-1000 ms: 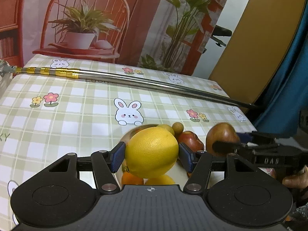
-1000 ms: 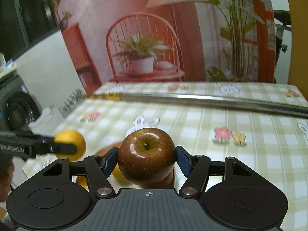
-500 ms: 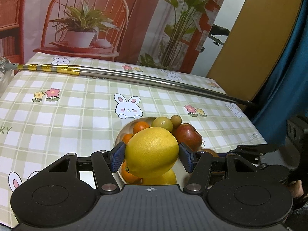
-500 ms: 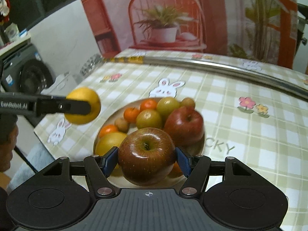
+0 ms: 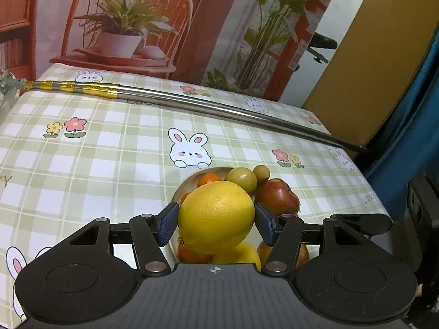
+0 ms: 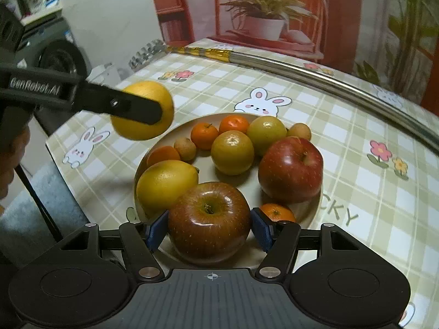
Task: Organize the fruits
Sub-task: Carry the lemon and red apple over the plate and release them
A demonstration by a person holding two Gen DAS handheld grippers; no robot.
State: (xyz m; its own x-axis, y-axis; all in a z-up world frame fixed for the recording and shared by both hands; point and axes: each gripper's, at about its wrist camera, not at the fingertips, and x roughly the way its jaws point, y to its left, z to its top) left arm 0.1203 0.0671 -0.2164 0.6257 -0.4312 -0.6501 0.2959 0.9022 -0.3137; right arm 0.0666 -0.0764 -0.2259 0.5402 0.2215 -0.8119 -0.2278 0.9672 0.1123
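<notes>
My left gripper is shut on a big yellow citrus held above the near-left rim of a beige plate. The right wrist view shows that same citrus in the air at the left, clamped in the left gripper. My right gripper is shut on a red apple just over the plate's near edge. On the plate lie a second red apple, a yellow lemon, a yellow-green fruit and several small oranges.
A long steel pole with gold bands lies across the far side of the checked tablecloth. The table edge drops off at the left in the right wrist view, with a grey appliance beyond. A person's hand shows at far left.
My right gripper has tilted down and come in over the plate with the apple, so the whole plate now shows. The left gripper with the citrus has hardly moved.
</notes>
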